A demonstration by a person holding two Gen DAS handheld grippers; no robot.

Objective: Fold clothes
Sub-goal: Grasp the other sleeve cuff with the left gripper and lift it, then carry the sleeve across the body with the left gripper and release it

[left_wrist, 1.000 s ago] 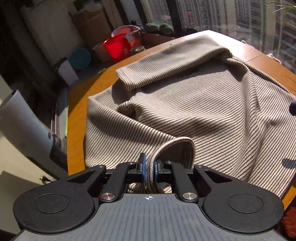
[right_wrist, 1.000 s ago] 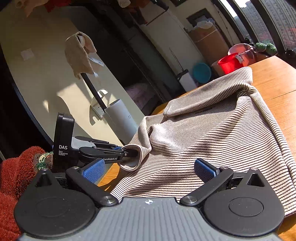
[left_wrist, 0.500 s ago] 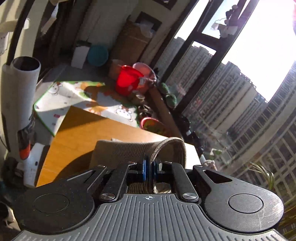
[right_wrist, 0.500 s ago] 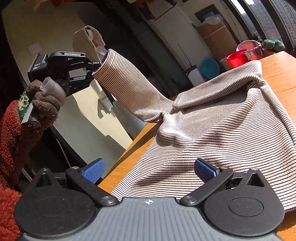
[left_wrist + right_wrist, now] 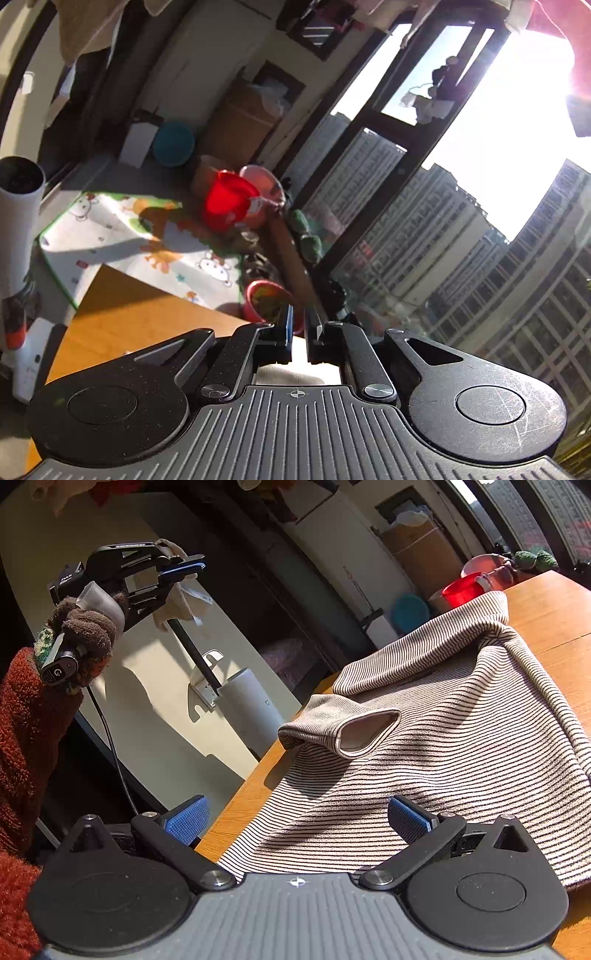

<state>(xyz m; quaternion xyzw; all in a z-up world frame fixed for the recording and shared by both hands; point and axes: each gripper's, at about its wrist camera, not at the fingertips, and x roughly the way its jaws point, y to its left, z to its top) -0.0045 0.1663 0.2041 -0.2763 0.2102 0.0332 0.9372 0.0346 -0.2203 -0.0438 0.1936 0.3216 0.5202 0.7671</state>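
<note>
A beige striped sweater (image 5: pixel 454 738) lies spread on the wooden table (image 5: pixel 554 609). One sleeve, with its cuff (image 5: pixel 365 734) open, lies folded across the body. My left gripper (image 5: pixel 300 323) is raised high above the table's left edge and also shows in the right wrist view (image 5: pixel 192 566). Its jaws stand slightly apart with nothing between them. My right gripper (image 5: pixel 295 812) is wide open and empty, low over the sweater's near hem.
The table's left edge (image 5: pixel 240 794) runs just left of the sweater. Off the table stand a white cylinder (image 5: pixel 255 705), a red bucket (image 5: pixel 229 201), a play mat (image 5: pixel 147 236) and windows (image 5: pixel 461 221). Bare table (image 5: pixel 140 317) shows below the left gripper.
My left gripper lifted the sleeve high, let it go and stayed raised. The sleeve dropped across the sweater's body. The right gripper has stayed in place.
</note>
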